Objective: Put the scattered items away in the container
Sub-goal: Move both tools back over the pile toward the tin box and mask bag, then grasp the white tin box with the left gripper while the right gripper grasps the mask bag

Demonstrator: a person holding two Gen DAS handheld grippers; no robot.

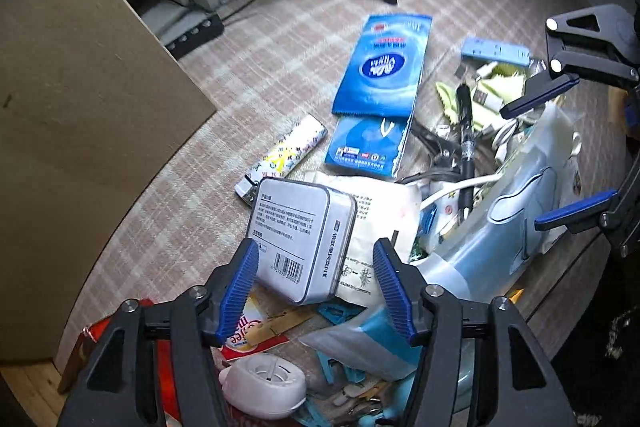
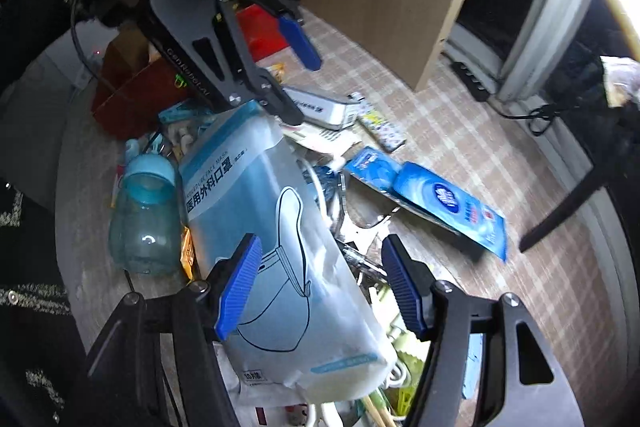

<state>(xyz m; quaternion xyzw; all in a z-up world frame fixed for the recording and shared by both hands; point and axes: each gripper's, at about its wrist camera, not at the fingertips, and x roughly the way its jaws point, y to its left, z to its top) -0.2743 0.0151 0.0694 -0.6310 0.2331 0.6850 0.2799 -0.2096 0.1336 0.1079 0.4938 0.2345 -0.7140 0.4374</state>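
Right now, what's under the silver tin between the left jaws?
The silver tin rests tilted on a white printed packet, with a yellow wrapper showing below its near edge. Anything directly beneath is hidden.

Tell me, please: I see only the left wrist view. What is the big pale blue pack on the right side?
Observer: The right wrist view shows its print. It is a surgical face mask pack with a mask drawing on it.
Operator: Does the right gripper hold it?
Observer: No. The right gripper is open around the pack, and one finger stands clear of it.
Operator: Is anything on the far side of the pack?
Observer: Yes, a teal plastic bottle with a blue cap is beside it.
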